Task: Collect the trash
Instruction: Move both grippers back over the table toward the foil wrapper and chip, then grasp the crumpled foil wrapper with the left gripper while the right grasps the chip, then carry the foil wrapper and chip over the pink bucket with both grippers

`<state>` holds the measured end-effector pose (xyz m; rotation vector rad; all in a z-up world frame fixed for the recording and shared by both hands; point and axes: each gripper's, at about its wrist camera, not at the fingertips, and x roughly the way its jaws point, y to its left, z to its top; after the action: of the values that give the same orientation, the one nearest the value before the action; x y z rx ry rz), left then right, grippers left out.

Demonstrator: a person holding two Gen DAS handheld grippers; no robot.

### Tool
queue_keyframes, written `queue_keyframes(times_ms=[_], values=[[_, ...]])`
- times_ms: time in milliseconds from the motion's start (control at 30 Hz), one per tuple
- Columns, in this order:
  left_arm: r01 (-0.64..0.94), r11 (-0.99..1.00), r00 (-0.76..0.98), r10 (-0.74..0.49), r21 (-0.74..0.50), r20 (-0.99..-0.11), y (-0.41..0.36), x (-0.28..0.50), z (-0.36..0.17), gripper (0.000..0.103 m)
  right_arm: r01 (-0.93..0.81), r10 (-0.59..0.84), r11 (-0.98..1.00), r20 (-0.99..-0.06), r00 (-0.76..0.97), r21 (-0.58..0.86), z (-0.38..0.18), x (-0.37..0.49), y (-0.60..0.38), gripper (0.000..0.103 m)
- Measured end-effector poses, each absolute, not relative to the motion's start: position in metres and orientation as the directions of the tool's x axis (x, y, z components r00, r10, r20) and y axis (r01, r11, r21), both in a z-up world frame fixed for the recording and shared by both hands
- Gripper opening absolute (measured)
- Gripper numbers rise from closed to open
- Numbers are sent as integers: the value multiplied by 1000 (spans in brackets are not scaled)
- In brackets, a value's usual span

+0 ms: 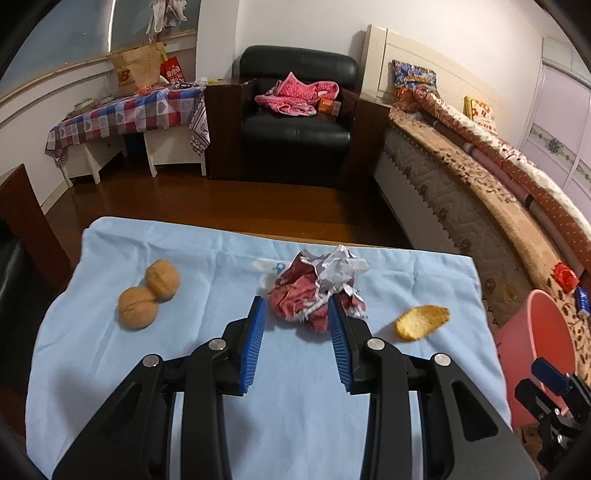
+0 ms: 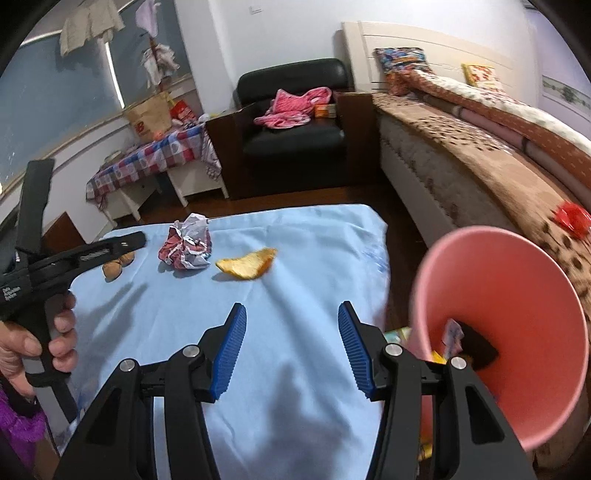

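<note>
Straight ahead of the tongs a black leather armchair (image 1: 295, 122) sits against the white wall (image 1: 295, 22), dark wooden side panels (image 1: 221, 129) flanking it and a pink garment (image 1: 295, 94) tossed on the seat. Off to the left there's a low white table under a checked cloth (image 1: 122, 116) with a brown paper bag (image 1: 135, 72) on top, set beneath a big dark window (image 2: 55, 92), and a glossy dark wooden floor (image 1: 221, 199) runs between. To the right a bed (image 1: 461, 177) with a cream headboard (image 1: 406, 48) stretches along, covered in brown patterned bedding
</note>
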<state>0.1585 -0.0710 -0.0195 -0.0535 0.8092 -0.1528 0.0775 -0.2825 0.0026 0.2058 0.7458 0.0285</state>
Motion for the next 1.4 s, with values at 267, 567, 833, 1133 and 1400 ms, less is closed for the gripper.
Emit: queue_keyframes(times_ms=[267, 567, 833, 1133, 1400], values=[[93, 992, 649, -129, -90, -749, -80, 204, -49, 35, 21, 119, 981, -690, 714, 191, -10, 143, -267, 53], [88, 996, 671, -84, -33, -736, -84, 218, -67, 36, 38, 139, 975, -732, 667, 220, -34, 186, -268, 58], [74, 997, 676, -43, 9, -736, -92, 218, -70, 35, 33, 164, 971, -763, 626, 236, -53, 196, -266, 29], [80, 995, 662, -93, -53, -744, -86, 187, -61, 14, 37, 219, 949, -735, 642, 315, -44, 176, -274, 5], [116, 989, 682, -148, -93, -716, -86, 143, -36, 12, 29, 222, 943, -695, 684, 331, -16, 132, -285, 5]])
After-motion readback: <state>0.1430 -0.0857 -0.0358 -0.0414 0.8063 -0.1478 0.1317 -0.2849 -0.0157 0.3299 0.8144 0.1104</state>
